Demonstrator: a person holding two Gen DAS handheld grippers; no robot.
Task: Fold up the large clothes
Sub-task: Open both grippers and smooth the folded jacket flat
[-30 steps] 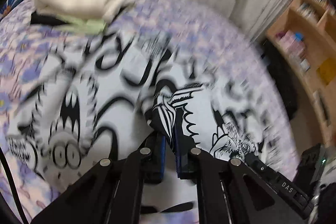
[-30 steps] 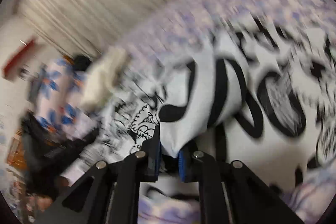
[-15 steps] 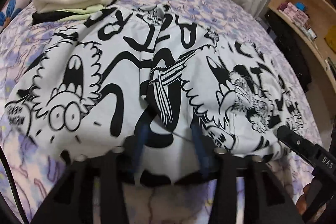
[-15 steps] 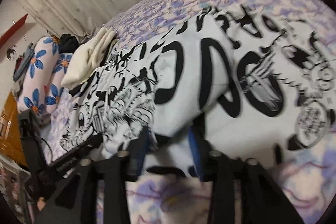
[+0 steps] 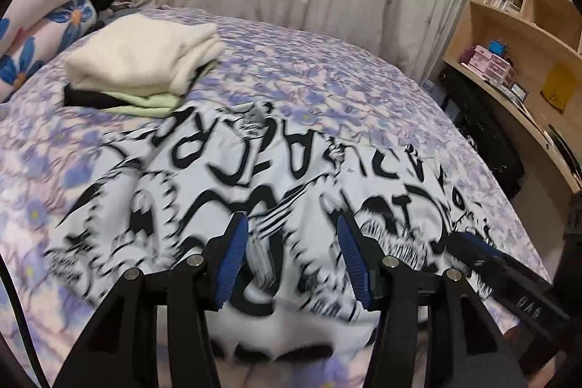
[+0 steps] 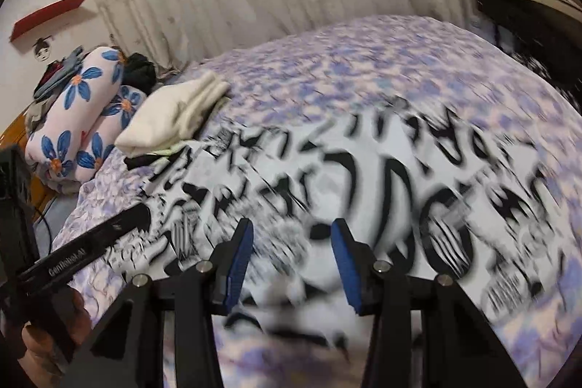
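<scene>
A large white garment with black cartoon prints (image 5: 254, 177) lies folded on the purple flowered bed; it also shows in the right wrist view (image 6: 363, 177). My left gripper (image 5: 291, 242) is open and empty, just above the garment's near edge. My right gripper (image 6: 289, 242) is open and empty too, above the near edge further right. Each gripper shows in the other's view: the right one at the right side (image 5: 509, 279), the left one at the left side (image 6: 83, 250).
A stack of folded clothes, cream on top (image 5: 142, 68), sits on the bed (image 5: 327, 75) behind the garment. Flowered pillows (image 6: 83, 119) lie at the far left. A curtain hangs behind the bed. Wooden shelves (image 5: 527, 24) stand at the right.
Both grippers were shut on folds of the garment a second ago. They opened, let the cloth drop flat, and have pulled back and up from it.
</scene>
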